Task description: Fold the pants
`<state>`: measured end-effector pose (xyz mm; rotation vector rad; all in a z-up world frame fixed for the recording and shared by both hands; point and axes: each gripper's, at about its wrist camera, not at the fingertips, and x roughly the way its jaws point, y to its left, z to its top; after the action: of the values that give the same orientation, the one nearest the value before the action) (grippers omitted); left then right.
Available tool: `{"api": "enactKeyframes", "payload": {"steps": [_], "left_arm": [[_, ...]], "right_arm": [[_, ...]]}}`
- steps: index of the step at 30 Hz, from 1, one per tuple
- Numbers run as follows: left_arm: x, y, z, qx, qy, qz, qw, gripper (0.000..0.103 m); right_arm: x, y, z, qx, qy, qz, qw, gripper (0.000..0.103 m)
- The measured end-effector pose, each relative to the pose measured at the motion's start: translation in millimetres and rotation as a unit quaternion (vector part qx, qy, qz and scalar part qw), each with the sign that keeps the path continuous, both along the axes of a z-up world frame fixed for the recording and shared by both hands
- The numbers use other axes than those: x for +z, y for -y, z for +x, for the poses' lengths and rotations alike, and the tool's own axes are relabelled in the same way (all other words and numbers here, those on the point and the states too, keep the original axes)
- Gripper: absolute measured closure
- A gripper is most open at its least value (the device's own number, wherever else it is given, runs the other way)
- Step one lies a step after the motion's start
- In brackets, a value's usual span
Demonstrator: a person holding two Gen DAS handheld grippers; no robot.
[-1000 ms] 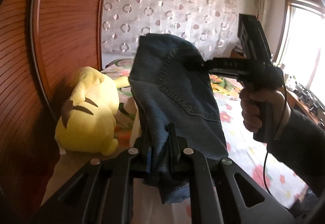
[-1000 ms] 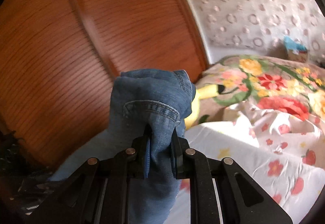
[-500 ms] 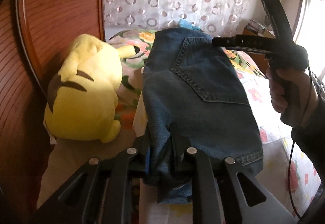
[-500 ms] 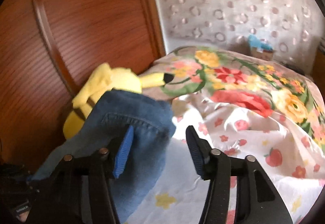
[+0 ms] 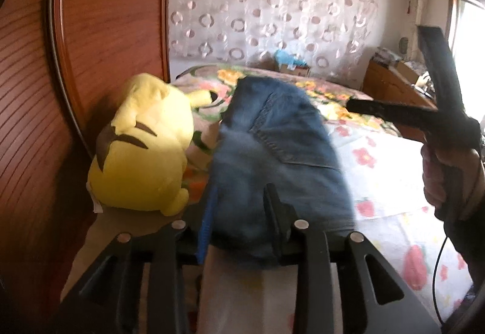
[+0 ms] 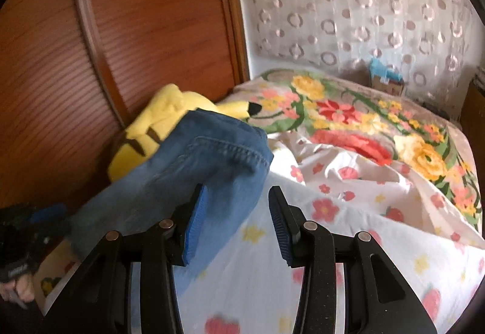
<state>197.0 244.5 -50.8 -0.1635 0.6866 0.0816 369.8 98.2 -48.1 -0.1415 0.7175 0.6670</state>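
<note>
My left gripper (image 5: 239,212) and right gripper (image 6: 235,212) are matte black plastic frames with silver round screws and blue ribbed pads lining the fingers. A thin black cable (image 5: 436,279) hangs from the right handle, beside my dark sleeve (image 5: 468,231).

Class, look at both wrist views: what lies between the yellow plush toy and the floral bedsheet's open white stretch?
The folded blue jeans lie between the yellow plush toy and the floral bedsheet, clearest in the right wrist view.
</note>
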Motion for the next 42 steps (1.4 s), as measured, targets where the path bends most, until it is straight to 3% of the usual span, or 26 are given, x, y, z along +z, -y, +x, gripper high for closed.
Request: {"api": "enactKeyframes", "payload": {"steps": [10,23,32,36,42], "left_arm": [[46.3,67.9,-48.1,-0.041,0.051,0.019,0.9977,0.063],[85.9,160.0,-90.8,-0.107,0.099,0.038,0.9886,0.050],[111.7,208.5,-114.8,-0.113,0.123,0.049,0.9847,0.048],[119.8,221.5,-121.0,-0.103,0.131,0.050,0.9847,0.048],[122.6,234.9,-123.3,-0.100,0.127,0.059,0.9851,0.048]], "right_arm": [[36.5,86.0,-104.4,-0.020,0.036,0.024,0.999,0.061],[70.3,186.5,-202.5,-0.087,0.089,0.039,0.991,0.061],[98.2,240.1,-259.4,-0.142,0.138,0.045,0.979,0.041],[105.9,260.6,-277.0,-0.166,0.155,0.051,0.973,0.027],[108.8,284.7,-293.0,-0.207,0.164,0.041,0.964,0.022]]}}
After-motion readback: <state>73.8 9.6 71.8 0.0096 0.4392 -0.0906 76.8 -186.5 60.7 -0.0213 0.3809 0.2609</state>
